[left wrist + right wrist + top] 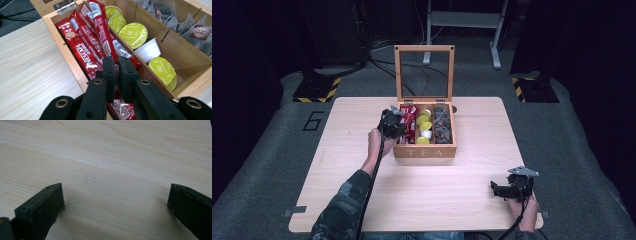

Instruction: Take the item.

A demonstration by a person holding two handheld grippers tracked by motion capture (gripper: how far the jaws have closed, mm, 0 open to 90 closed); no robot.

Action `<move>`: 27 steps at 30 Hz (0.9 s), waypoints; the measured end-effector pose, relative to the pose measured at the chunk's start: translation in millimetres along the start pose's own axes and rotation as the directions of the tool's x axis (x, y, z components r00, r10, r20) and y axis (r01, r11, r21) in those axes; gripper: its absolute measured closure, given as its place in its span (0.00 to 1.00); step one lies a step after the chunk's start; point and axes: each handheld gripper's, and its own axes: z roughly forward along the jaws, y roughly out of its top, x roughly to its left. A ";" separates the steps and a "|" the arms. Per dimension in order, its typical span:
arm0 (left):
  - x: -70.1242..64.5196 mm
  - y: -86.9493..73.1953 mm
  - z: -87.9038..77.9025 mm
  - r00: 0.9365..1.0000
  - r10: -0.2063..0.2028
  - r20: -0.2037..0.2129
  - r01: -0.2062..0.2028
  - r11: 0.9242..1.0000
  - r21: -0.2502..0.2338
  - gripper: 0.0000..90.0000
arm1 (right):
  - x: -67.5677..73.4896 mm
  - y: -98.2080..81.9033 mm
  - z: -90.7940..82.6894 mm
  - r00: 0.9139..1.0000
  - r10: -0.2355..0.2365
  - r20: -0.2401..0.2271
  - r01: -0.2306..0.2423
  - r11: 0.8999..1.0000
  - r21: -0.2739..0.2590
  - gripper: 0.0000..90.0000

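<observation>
Nescafé stick [103,40] in left compartment of tea box [424,150], centre frame | left tongs [117,75] clamped on its lower end | right tongs [115,202] apart over bare counter [362,130], lower right | risk: slick wrapper slips, or neighbouring sticks [82,47] drag out together

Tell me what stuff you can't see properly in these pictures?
- Red coffee stick: in the left gripper view its lower end is covered by the left tool, shut on it.
- Tea bags: cut off by that view's right edge; label print too small to read.
- Tea box: in the high view, too small to count what's inside.
- Right tool: in the right gripper view, both jaws run off the bottom edge.
</observation>
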 end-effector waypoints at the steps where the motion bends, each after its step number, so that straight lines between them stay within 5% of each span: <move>1: 0.4 0.1 -1.2 1.000 0.002 0.002 -0.002 1.000 -0.003 0.93 | -0.4 0.0 0.2 1.000 -0.004 0.000 0.004 1.000 -0.002 0.00; 27: 5.6 -7.6 -36.2 1.000 0.026 0.000 -0.026 0.996 -0.088 0.93 | -0.2 0.0 0.1 1.000 -0.003 0.000 0.003 1.000 -0.002 0.00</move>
